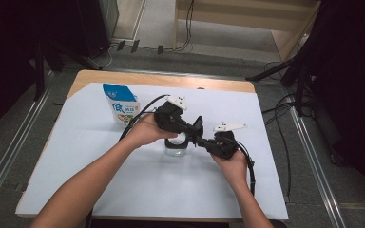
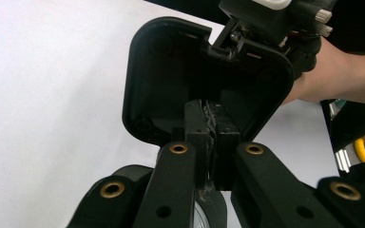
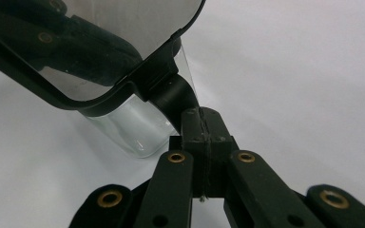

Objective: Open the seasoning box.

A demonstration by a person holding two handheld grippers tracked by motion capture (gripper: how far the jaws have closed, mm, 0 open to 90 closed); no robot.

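A clear container (image 1: 176,148) stands mid-table on the white sheet, its black-framed lid (image 1: 198,124) raised at its right side. My left gripper (image 1: 194,133) reaches across the container and is shut on the edge of the lid (image 2: 204,71). From the right, my right gripper (image 1: 201,140) meets it, shut on a thin clear edge beside the lid's black hinge (image 3: 171,95). The container (image 3: 133,128) lies just left of those jaws. Both pairs of jaws are pressed together in their own views: the left gripper (image 2: 212,128) and the right gripper (image 3: 204,123).
A blue and white pouch (image 1: 121,107) stands upright at the back left of the white sheet (image 1: 138,185). The wooden table edge (image 1: 161,78) runs behind it. Cables trail from both grippers across the sheet.
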